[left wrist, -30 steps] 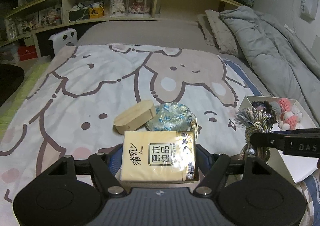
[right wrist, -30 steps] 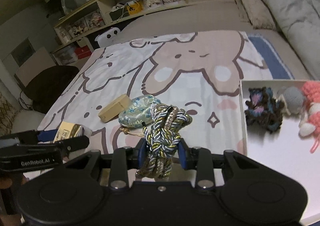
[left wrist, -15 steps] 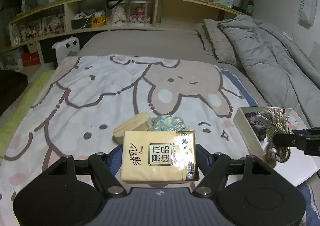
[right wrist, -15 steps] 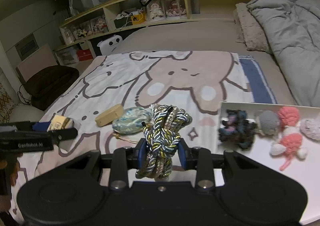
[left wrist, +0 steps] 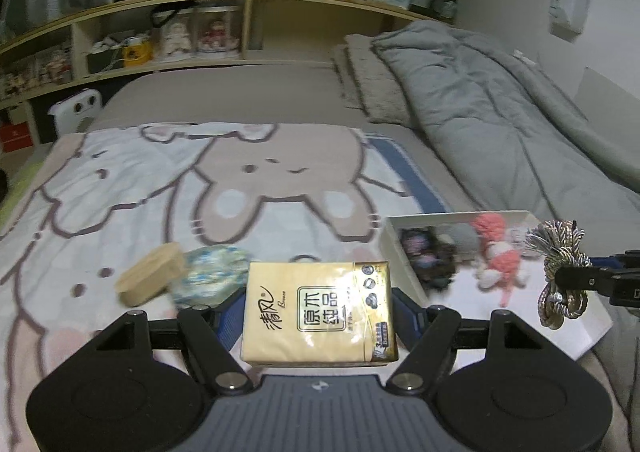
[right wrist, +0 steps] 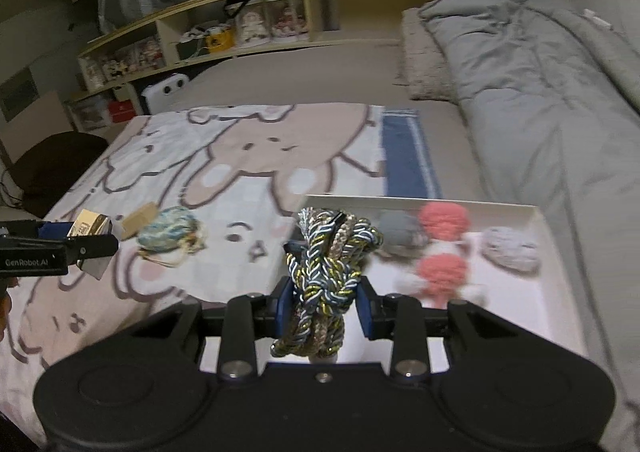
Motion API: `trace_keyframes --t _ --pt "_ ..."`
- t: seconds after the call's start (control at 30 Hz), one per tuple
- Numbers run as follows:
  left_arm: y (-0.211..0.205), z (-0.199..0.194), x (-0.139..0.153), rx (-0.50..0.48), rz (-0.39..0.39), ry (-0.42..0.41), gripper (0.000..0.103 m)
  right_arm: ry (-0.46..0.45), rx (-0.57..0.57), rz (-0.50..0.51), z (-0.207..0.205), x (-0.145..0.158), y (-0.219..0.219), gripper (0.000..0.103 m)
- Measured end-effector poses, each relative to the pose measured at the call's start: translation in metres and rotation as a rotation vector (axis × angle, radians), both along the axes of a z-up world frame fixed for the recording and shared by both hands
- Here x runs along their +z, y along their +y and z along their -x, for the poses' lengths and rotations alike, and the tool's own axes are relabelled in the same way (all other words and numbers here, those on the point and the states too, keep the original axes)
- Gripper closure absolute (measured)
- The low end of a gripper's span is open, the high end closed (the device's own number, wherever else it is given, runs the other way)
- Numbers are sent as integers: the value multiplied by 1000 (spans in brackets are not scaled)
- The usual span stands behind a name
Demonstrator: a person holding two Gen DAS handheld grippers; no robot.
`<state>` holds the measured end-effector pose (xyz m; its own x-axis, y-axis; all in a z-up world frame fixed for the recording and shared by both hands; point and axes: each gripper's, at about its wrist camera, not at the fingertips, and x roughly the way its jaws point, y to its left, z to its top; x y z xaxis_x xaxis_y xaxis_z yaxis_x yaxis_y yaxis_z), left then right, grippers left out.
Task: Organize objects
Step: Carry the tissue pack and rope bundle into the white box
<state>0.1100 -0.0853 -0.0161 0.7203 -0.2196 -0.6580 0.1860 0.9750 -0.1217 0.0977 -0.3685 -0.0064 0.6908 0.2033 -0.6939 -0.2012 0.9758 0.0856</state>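
My left gripper [left wrist: 318,312] is shut on a yellow tissue pack [left wrist: 320,312], held above the cartoon blanket. My right gripper [right wrist: 325,302] is shut on a bundle of braided blue, gold and silver cord [right wrist: 326,276], hanging over the near left part of a white tray [right wrist: 538,292]. The same cord [left wrist: 560,272] and tray [left wrist: 592,328] show at the right of the left wrist view. In the tray lie a pink knitted toy [right wrist: 442,248], a grey ball [right wrist: 400,232] and a pale knitted piece [right wrist: 510,248]. On the blanket rest a wooden box [left wrist: 152,278] and a blue patterned pouch [left wrist: 212,278].
A grey duvet [left wrist: 500,112] and pillows [left wrist: 360,80] fill the right side of the bed. Wooden shelves [left wrist: 200,40] with dolls and boxes run behind the bed. A dark chair [right wrist: 52,164] stands left of the bed.
Both grippers have moved right and a little up with their loads. The cord now hangs over the white tray, and the wooden box and pouch have slid left in both views.
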Motion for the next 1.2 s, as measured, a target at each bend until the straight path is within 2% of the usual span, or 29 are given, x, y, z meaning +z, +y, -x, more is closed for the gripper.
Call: trace_keyframes --t 0.3,0.6,0.77,0.9,1.13,1.2 --pt "-77 -5 -12 -95 24 20 30 16 -56 51 6 -3 -57 69" --pt "-152 -9 -30 -275 0 20 30 80 -89 117 3 -13 -103 69" --pt "-189 -13 -43 -445 -22 2 30 128 -96 119 -3 -21 -122 69" --pt "-216 -16 -53 -626 -47 -41 30 171 -85 137 -9 -29 -133 69" --pt "-262 -18 -75 -920 -140 -81 29 258 -30 209 -23 -49 -138 69" --pt "-270 -22 -78 -978 -135 -78 29 290 -24 224 -28 -55 -139 69"
